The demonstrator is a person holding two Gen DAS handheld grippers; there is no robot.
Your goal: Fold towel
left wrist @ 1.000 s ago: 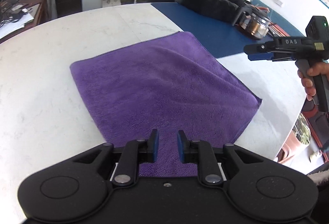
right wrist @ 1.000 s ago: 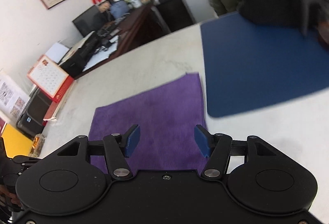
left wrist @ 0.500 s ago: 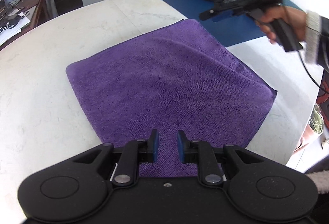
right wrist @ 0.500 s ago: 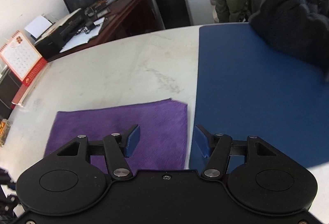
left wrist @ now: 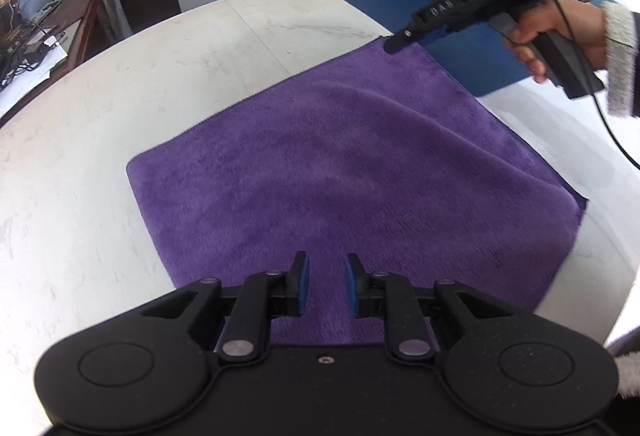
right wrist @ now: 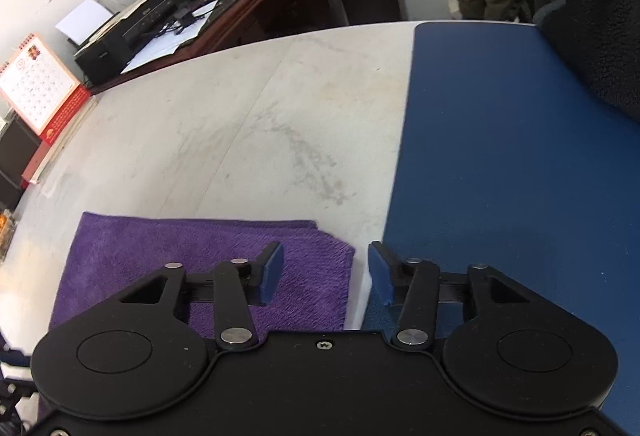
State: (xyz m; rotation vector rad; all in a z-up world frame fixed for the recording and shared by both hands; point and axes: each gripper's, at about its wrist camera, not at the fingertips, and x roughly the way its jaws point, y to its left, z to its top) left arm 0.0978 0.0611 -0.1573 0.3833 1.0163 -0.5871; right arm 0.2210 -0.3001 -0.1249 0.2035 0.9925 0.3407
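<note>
My left tool hangs slightly open over the purple towel; my right tool, just narrowing, stands open astride its far corner, empty, beside the blue mat.

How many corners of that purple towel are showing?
3 in the left wrist view: left, far under the right hand-held gripper, right. The nearest hides behind the left hand-held gripper.

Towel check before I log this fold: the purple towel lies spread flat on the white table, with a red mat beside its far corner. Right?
Not quite: the mat is blue, not red, as the right wrist view shows. The purple towel does lie spread on the white table.
</note>
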